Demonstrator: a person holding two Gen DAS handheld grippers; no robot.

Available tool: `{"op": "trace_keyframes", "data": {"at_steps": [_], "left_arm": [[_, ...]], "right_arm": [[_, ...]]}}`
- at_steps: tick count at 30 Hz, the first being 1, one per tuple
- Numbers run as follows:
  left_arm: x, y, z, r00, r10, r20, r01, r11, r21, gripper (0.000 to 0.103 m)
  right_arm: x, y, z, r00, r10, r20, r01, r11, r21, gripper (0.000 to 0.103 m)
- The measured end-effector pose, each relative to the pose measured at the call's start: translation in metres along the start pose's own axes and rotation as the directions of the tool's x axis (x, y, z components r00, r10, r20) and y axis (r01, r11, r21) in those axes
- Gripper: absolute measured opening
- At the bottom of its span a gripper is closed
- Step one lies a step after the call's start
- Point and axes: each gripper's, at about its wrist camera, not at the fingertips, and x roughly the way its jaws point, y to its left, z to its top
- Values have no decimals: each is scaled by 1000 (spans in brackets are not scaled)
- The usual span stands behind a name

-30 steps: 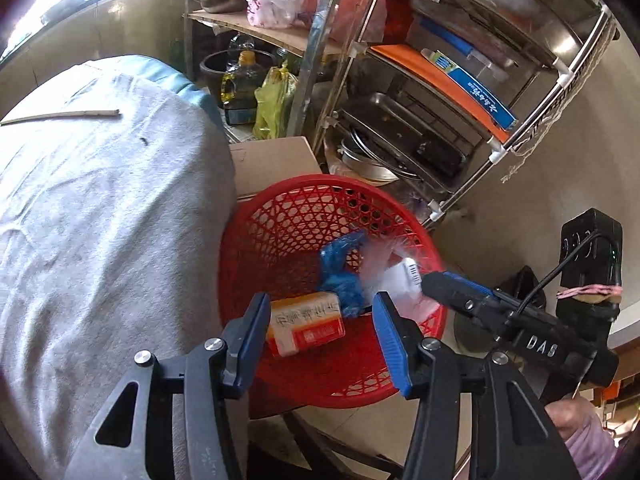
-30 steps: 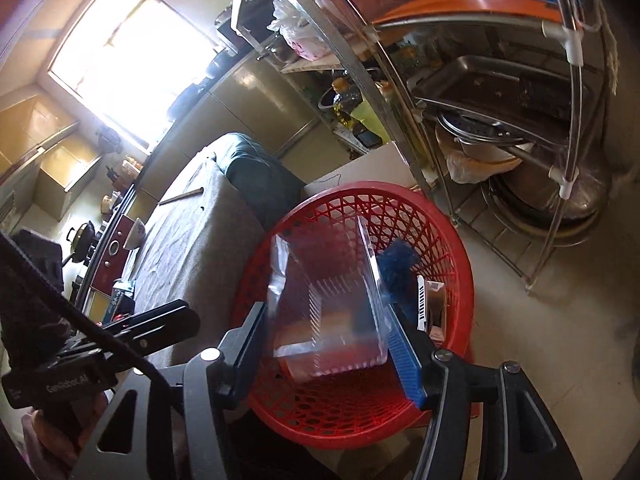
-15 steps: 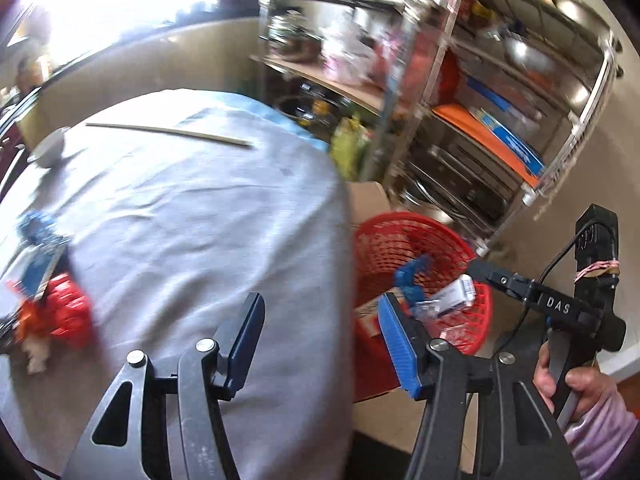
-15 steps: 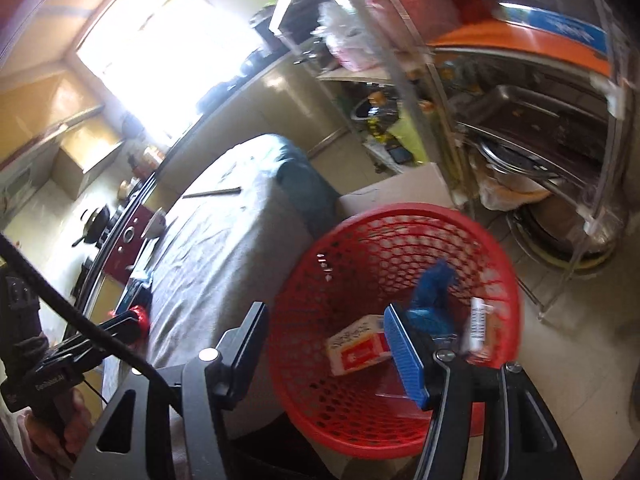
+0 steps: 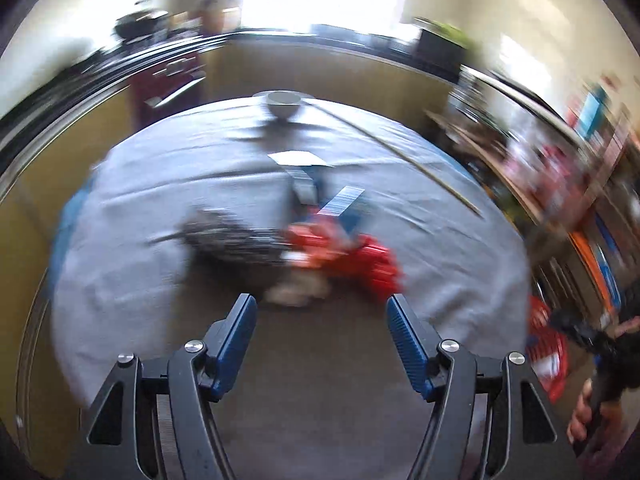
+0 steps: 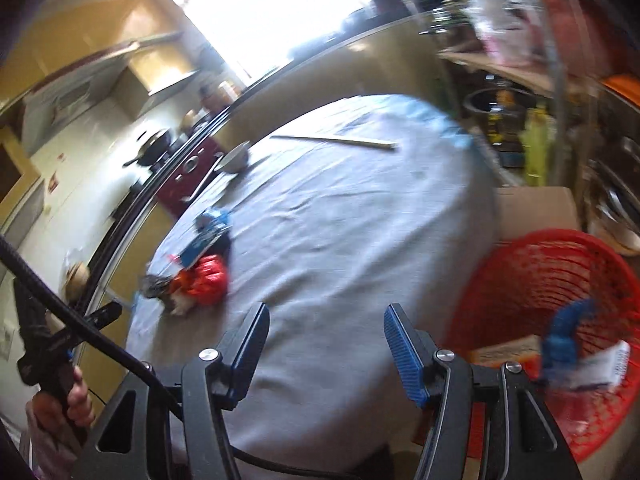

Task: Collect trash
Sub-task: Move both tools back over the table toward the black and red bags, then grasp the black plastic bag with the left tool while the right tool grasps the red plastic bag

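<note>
While both views are smearing with blur, the left gripper (image 5: pixel 322 312) is hanging over the grey-clothed table (image 5: pixel 440 264), its jaws opening with nothing between them, the red wrapper (image 5: pixel 372 264) and other blurred trash lying just beyond. The right gripper (image 6: pixel 326 320) is standing released and empty over the table's near edge, the red basket (image 6: pixel 520 280) sitting to its right, holding a blue scrap (image 6: pixel 564 336).
</note>
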Motion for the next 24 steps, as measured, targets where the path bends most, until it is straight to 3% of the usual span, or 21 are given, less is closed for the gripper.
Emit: {"op": "trace_keyframes", "data": {"at_steps": [5, 9, 15, 24], "left_arm": [[-2, 59, 8, 1000, 23, 8, -21, 985, -173, 69], [9, 85, 19, 1000, -21, -7, 18, 959, -284, 69], [45, 99, 39, 991, -124, -39, 96, 902, -421, 69], [101, 104, 43, 976, -197, -90, 112, 815, -569, 68]], "right_arm": [[25, 45, 8, 997, 71, -37, -74, 995, -63, 63], [51, 80, 13, 991, 106, -84, -116, 985, -129, 63], [95, 105, 23, 977, 148, -153, -169, 976, -140, 64], [167, 120, 30, 968, 129, -213, -157, 980, -121, 63]]}}
